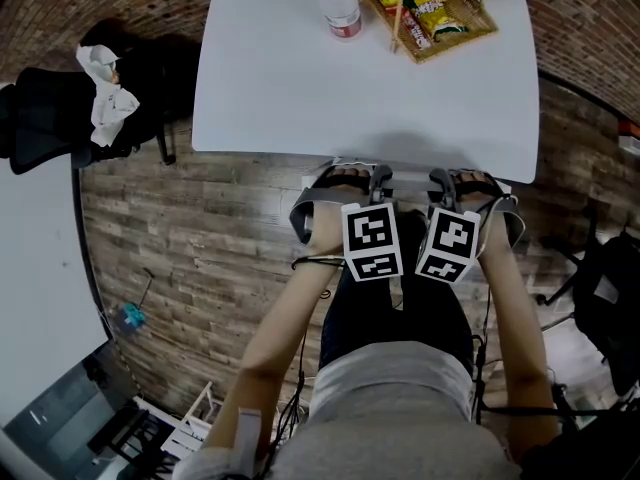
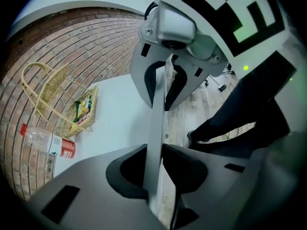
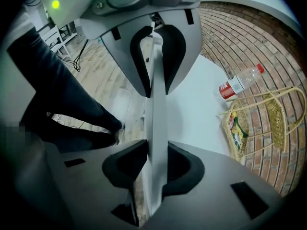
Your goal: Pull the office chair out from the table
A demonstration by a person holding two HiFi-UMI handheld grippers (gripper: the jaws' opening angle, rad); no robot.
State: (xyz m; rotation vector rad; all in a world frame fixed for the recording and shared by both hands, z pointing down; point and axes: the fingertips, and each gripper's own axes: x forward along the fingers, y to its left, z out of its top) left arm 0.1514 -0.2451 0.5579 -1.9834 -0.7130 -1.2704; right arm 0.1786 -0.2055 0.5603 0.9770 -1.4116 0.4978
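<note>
The office chair's grey backrest (image 1: 303,216) is tucked against the near edge of the white table (image 1: 280,98), and only its top rim shows. My left gripper (image 1: 356,182) and right gripper (image 1: 463,182) sit side by side on that rim, pointing steeply down. In the left gripper view the thin grey backrest edge (image 2: 156,114) runs between the left gripper (image 2: 154,152) jaws, which press on both of its faces. The right gripper (image 3: 154,153) is clamped the same way on the backrest edge (image 3: 155,95). The seat and wheels are hidden.
A water bottle (image 1: 341,6) and a wicker basket (image 1: 440,8) of snack packs stand on the table's far side. A black chair with a white cloth (image 1: 105,93) stands at the left and another black chair (image 1: 610,298) at the right. The floor is wooden planks (image 1: 200,258).
</note>
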